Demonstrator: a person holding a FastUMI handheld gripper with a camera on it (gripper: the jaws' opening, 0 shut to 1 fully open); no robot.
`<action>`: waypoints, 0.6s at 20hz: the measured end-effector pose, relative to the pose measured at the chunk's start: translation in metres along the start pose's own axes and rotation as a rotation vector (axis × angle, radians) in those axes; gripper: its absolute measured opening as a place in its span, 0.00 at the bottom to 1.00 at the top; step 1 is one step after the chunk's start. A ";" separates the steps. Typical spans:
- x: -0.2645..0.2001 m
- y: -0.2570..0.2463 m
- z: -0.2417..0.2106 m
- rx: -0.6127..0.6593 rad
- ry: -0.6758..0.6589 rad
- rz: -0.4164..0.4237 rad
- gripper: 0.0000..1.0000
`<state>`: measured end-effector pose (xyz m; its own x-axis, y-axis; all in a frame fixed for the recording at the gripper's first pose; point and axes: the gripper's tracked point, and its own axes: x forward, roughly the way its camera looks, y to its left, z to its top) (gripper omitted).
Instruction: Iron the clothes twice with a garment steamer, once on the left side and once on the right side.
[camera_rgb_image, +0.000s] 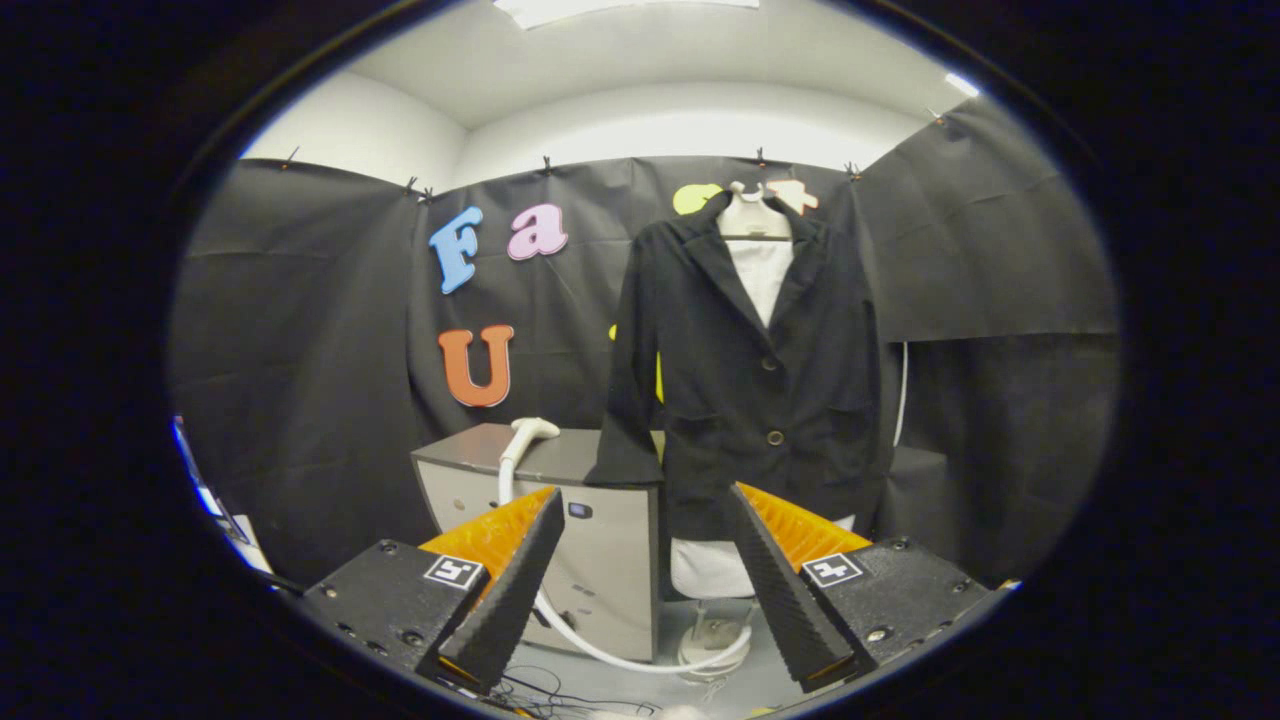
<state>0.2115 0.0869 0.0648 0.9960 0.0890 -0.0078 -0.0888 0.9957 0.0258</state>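
Black cloth lines the booth behind the jacket, which hangs buttoned on a form for steaming. Left of the jacket, the steamer rests on a cabinet. Gripper fingers spread wide, holding nothing, well short of the steamer.

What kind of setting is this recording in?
Likely a staged recording booth, not a home: black cloth walls, a black jacket on a mannequin stand, a steamer head on a grey cabinet. The tongs are open, empty.
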 end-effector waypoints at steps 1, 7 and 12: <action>0.024 0.009 0.005 0.004 0.010 0.016 1.00; 0.152 0.073 0.023 0.022 0.095 0.100 1.00; 0.243 0.133 0.010 0.013 0.207 0.159 1.00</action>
<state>0.4419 0.2412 0.0764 0.9462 0.2486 -0.2071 -0.2423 0.9686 0.0557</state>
